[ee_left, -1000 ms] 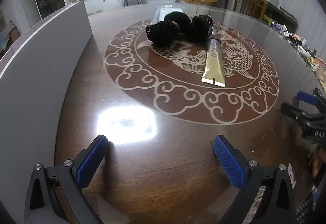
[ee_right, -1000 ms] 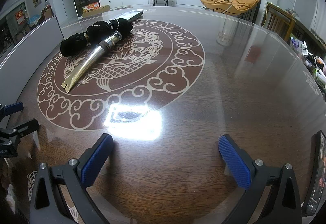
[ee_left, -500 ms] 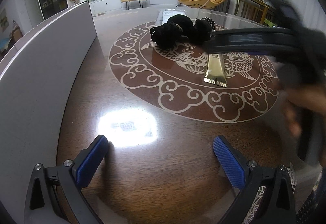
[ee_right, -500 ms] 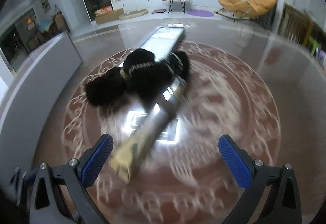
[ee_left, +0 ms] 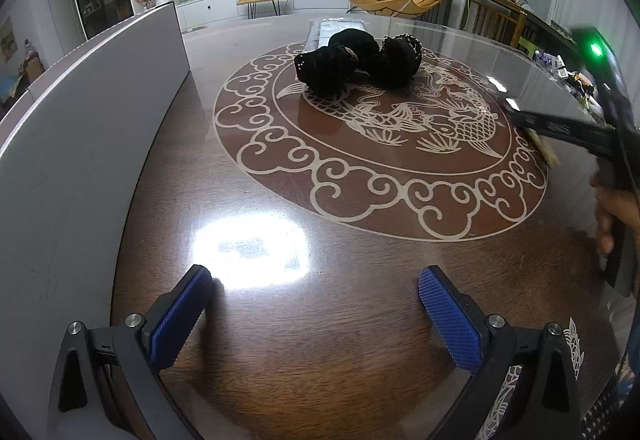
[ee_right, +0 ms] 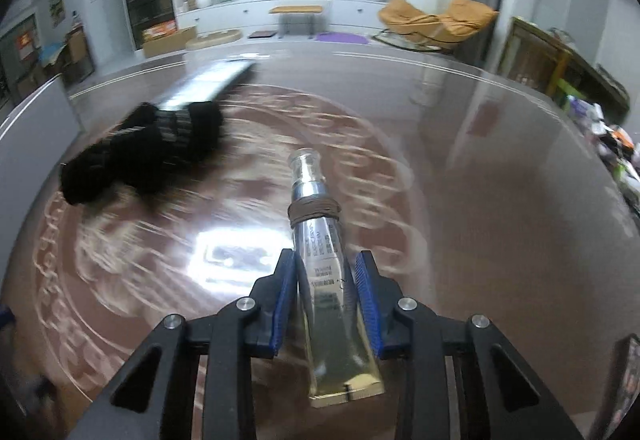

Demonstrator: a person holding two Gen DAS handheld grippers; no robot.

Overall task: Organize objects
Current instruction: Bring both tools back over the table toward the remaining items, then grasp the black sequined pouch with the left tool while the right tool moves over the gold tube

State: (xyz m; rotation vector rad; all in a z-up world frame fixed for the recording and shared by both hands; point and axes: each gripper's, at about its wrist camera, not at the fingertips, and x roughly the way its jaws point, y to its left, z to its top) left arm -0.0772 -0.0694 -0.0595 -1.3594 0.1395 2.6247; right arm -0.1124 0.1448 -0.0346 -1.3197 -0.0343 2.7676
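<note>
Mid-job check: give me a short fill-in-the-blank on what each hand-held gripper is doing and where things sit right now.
1. The right hand-held gripper is shut on the ____ tube, cap end pointing away from the camera.
2. The left hand-held gripper is ____ and holds nothing.
3. The black hair scrunchies lie on the round table's ____ medallion.
4. A brown ____ is wrapped around the tube's neck.

Missing words: gold; open; fish; band
</note>
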